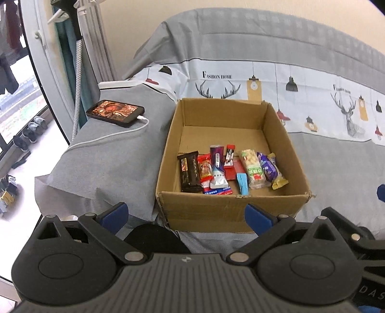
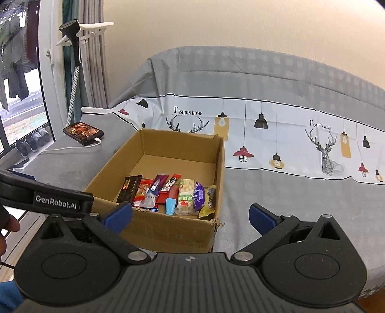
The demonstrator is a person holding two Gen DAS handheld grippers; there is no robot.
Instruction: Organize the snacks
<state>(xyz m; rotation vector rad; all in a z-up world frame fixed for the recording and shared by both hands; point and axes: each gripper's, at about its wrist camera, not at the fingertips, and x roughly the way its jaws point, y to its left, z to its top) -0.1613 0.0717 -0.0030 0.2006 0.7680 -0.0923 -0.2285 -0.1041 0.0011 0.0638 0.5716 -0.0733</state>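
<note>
Room: I see a cream wall (image 2: 240,21), a window (image 2: 21,101) at far left with grey curtains (image 2: 95,60) beside it, and shoes (image 2: 33,142) lined up below the glass.
Surface: a bed (image 2: 264,192) under a grey cover, with a printed band of deer and lamps across it.
Cardboard box (image 1: 216,209): open-topped, resting on the bed just ahead of both grippers.
Snacks (image 1: 231,171): packets lie in a row across the near part of the box floor; the far part is bare cardboard.
Phone (image 1: 115,112): screen lit, on the bed left of the box, with a white cable (image 1: 108,137) plugged in.
Left gripper (image 1: 186,215): I read it as spread wide, holding nothing.
Right gripper (image 2: 191,215): jaws fully apart, nothing between them.
</note>
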